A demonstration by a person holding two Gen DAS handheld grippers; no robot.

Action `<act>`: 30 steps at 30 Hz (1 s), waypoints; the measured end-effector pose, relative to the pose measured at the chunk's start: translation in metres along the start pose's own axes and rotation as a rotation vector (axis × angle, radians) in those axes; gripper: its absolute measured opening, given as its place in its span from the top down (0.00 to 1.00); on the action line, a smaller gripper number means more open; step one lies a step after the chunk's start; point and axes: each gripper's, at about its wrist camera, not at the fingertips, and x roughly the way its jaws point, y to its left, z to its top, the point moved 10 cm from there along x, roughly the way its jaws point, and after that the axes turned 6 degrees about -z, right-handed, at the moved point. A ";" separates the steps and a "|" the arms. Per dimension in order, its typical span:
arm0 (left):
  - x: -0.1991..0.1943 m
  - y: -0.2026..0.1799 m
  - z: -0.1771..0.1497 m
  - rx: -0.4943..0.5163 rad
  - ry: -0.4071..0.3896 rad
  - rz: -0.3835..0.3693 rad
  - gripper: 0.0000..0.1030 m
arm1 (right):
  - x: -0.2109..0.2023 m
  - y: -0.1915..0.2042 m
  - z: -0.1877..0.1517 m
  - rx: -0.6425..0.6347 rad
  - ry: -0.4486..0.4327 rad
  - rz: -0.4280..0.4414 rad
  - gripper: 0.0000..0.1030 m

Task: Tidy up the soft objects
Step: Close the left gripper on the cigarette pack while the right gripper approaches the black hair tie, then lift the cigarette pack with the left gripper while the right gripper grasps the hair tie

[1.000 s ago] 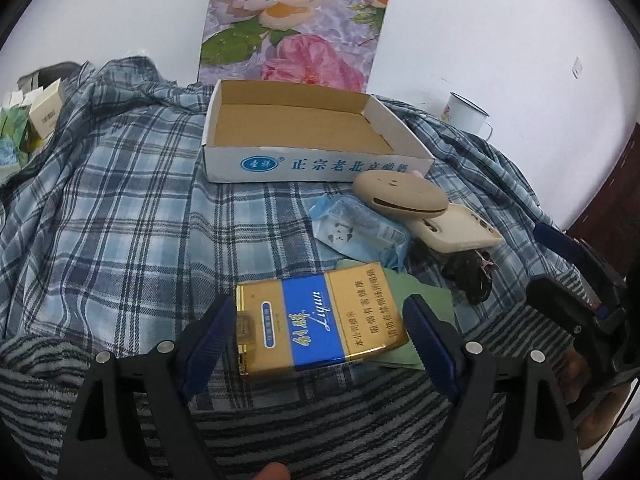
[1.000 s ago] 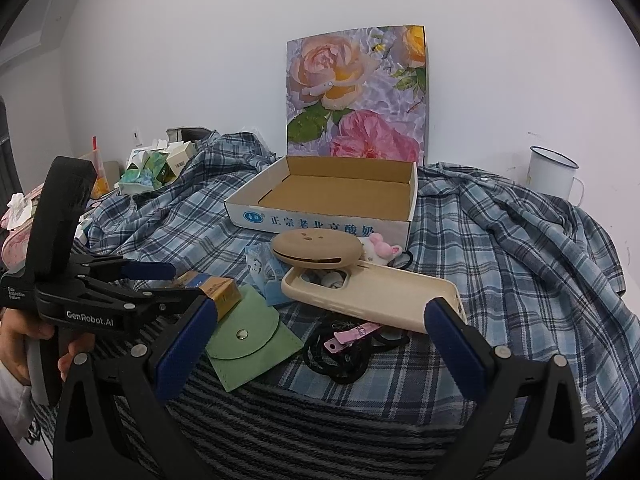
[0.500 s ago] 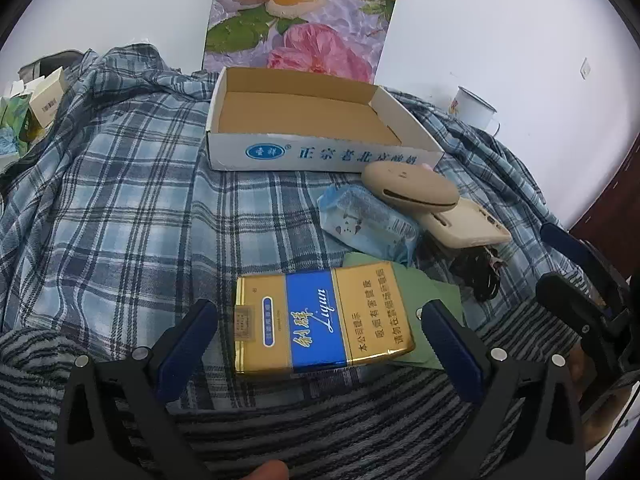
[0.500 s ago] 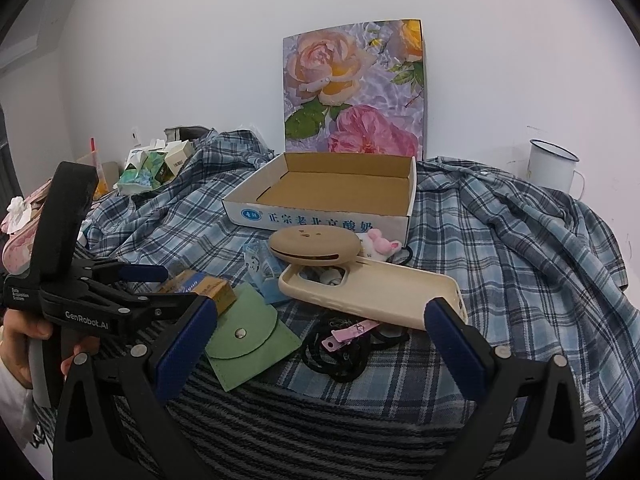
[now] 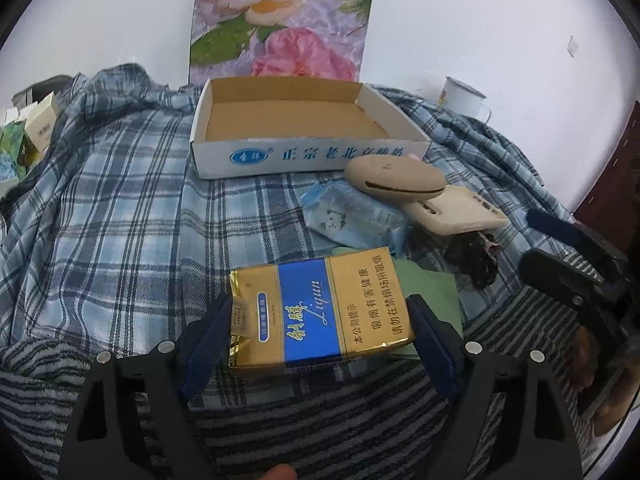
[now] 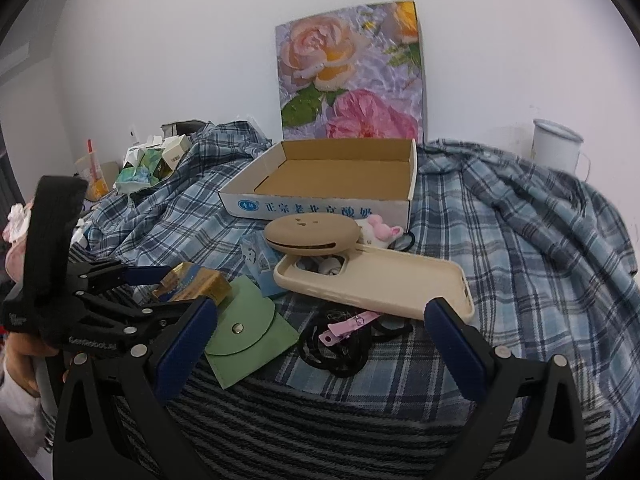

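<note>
A gold and blue cigarette pack (image 5: 320, 312) lies between the fingers of my left gripper (image 5: 320, 322). The jaws are closing and the blue pads touch both short ends of the pack. In the right wrist view the left gripper (image 6: 160, 288) holds the pack (image 6: 200, 284) tilted above a green snap pouch (image 6: 244, 332). My right gripper (image 6: 320, 312) stands open over black hair ties (image 6: 336, 352) and a pink clip (image 6: 352, 324), with nothing gripped. A cardboard box (image 5: 304, 160) stands further back, nothing inside it.
A beige oval pouch (image 6: 312, 232) rests on a beige phone case (image 6: 380, 280), beside a blue tissue pack (image 5: 348, 220) and a small pink plush (image 6: 380, 232). A plaid shirt (image 5: 120, 208) covers the surface. A white mug (image 6: 556, 148) and floral board (image 6: 352, 76) stand behind.
The left jaws spread wide off the cigarette pack half a second ago and have closed back onto its ends. The right gripper has stayed put and open.
</note>
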 end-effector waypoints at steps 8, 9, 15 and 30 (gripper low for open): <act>-0.015 -0.005 0.003 -0.004 -0.057 -0.063 0.16 | 0.017 -0.010 -0.011 0.079 0.116 0.026 0.00; -0.016 -0.006 0.003 -0.004 -0.062 -0.066 0.16 | 0.021 -0.011 -0.014 0.076 0.138 0.016 0.00; -0.027 -0.009 0.004 0.001 -0.104 -0.088 0.16 | 0.041 -0.007 -0.028 0.015 0.249 -0.042 0.18; -0.028 -0.008 0.003 -0.010 -0.103 -0.121 0.16 | 0.047 -0.001 -0.022 -0.082 0.264 -0.057 0.67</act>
